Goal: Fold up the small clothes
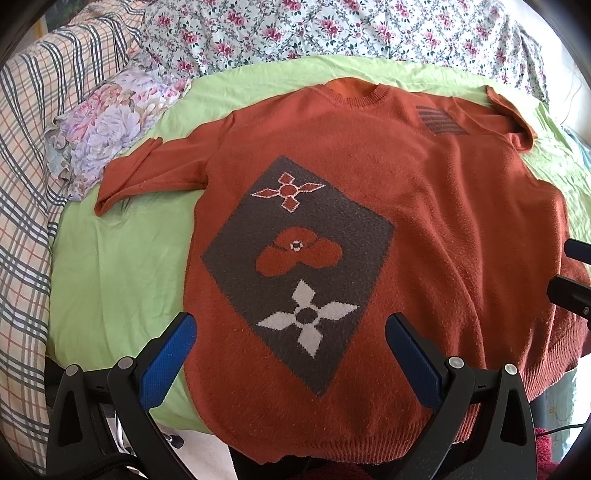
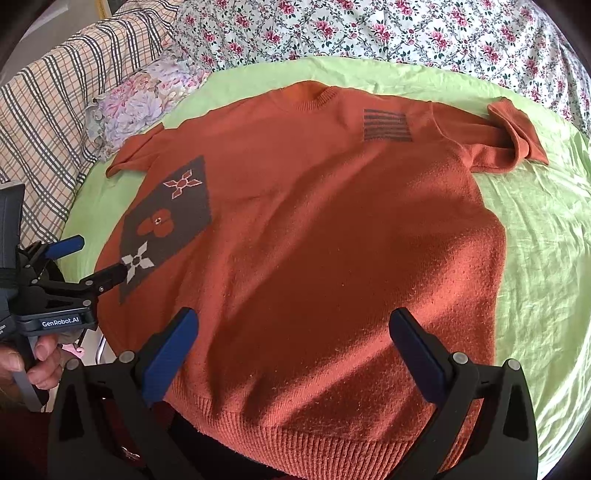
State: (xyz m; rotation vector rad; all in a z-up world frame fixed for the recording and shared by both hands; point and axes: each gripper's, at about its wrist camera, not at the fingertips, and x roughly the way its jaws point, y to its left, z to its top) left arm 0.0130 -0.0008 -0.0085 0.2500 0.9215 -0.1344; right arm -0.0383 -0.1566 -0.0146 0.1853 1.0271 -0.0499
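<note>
An orange sweater (image 1: 424,206) lies flat on a green sheet (image 1: 122,266). Both the left hand-held gripper (image 1: 290,354) and the right hand-held gripper (image 2: 293,350) hover spread above its hem.

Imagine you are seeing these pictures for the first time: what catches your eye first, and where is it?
A rust-orange sweater lies spread flat across a green sheet. A dark diamond patch with flowers stands out on its front. Flowery bedding lies beyond it.
</note>
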